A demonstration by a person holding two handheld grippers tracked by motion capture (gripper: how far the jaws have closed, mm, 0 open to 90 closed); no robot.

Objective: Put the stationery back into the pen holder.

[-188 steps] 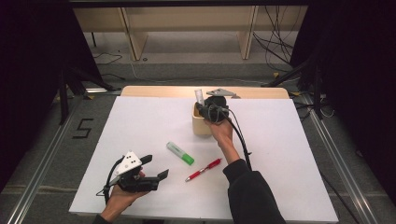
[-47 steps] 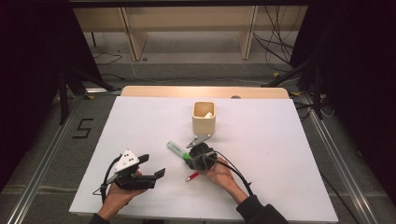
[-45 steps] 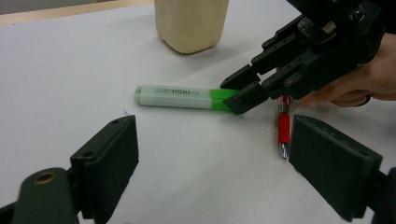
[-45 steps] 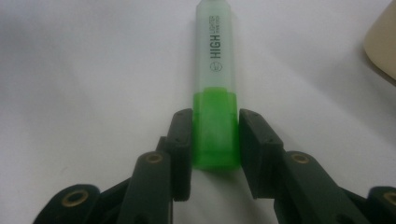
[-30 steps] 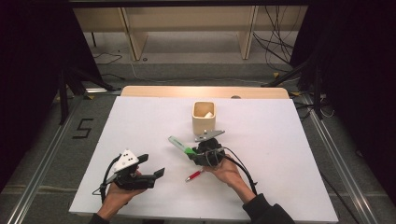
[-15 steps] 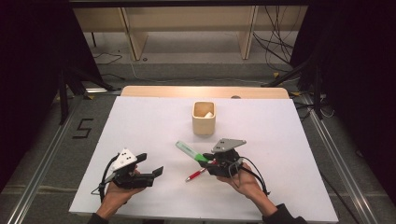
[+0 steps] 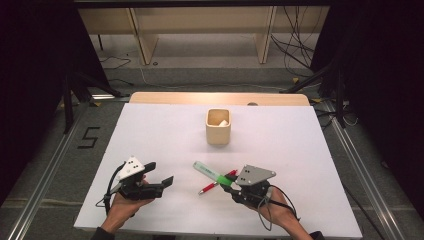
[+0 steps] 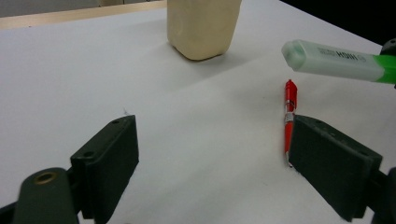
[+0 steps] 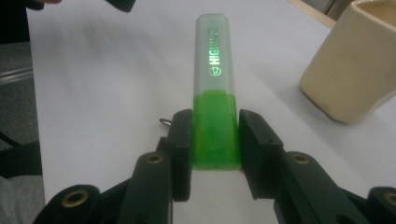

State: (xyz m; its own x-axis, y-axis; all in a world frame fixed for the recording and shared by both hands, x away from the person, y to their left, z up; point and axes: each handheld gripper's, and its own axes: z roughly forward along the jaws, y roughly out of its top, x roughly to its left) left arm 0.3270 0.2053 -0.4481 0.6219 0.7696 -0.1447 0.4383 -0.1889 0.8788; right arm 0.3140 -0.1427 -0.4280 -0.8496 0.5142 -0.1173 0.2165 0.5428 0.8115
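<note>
Since a moment ago: highlighter [image 7: 212, 174] lifted off the desk [image 7: 150, 130], carried toward 5 o'clock by right gripper [image 7: 235, 187]; red pen [image 7: 216, 182] left lying on the desk under it. Now clamped at its green end between the right gripper jaws, pale cap pointing to 10 o'clock, clear of the surface. Left gripper [image 7: 169, 181] idle at 7 o'clock, jaws wide, nothing between. Beige cup [image 7: 218, 127] upright at 12 o'clock from the highlighter, well apart, something pale inside. Judged: pick-up done; likely next a carry to the cup; pen left to collect.
</note>
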